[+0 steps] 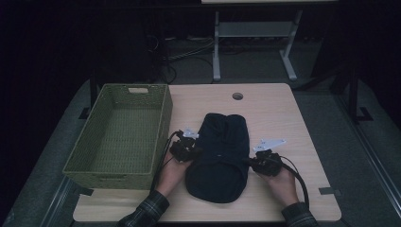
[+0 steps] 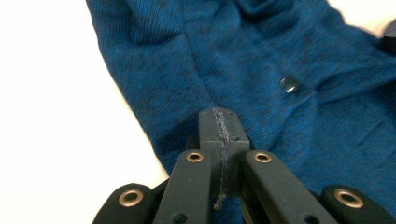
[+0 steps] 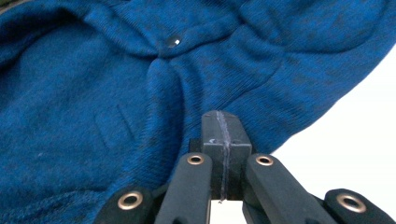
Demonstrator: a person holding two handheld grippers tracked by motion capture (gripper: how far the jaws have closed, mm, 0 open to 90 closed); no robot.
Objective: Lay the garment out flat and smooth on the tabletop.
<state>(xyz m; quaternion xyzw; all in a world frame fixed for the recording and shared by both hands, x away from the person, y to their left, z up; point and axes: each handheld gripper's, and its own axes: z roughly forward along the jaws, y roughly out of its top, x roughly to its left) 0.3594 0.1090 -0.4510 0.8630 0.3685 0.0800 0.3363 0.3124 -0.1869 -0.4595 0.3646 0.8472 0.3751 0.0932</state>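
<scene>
Lying soft and limp, the blue sweater (image 1: pixel 219 153) suits edge pinches at three and nine o'clock, where the left gripper (image 1: pixel 188 152) and right gripper (image 1: pixel 259 162) sit with jaws pressed together, empty.

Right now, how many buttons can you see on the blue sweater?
1: a small shiny button near the middle of the sweater, between the two grippers. Folds may hide others.

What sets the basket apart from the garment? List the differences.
The basket is green woven wicker; the garment is dark blue knit cloth.
The basket stands rigid with upright walls; the garment lies soft and flat, folded on the table.
The basket sits at the table's left edge, clear of the grippers; the garment lies between the left gripper and right gripper.
Both rest on the table.
</scene>
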